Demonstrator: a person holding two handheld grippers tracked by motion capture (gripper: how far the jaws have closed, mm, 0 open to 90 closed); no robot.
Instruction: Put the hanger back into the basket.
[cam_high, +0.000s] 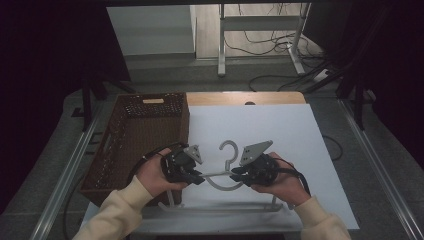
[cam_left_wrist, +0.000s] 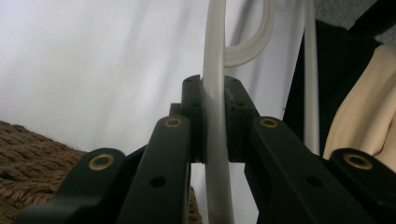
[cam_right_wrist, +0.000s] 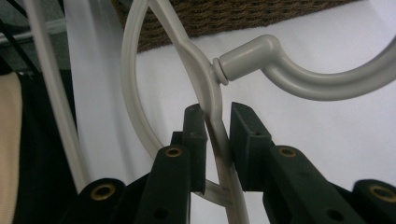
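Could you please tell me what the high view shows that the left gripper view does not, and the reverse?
High view alone: the white plastic hanger's grey hook, both hands, the right gripper and the whole brown woven basket.

Left gripper view alone: the left gripper from close up, its black pads pressed against the hanger's pale bar.

Both share: the hanger, the white table sheet, part of the basket and a cream sleeve.

The high view looks down on the table (cam_high: 280, 125); both gripper views sit close on the hanger (cam_high: 227, 165).
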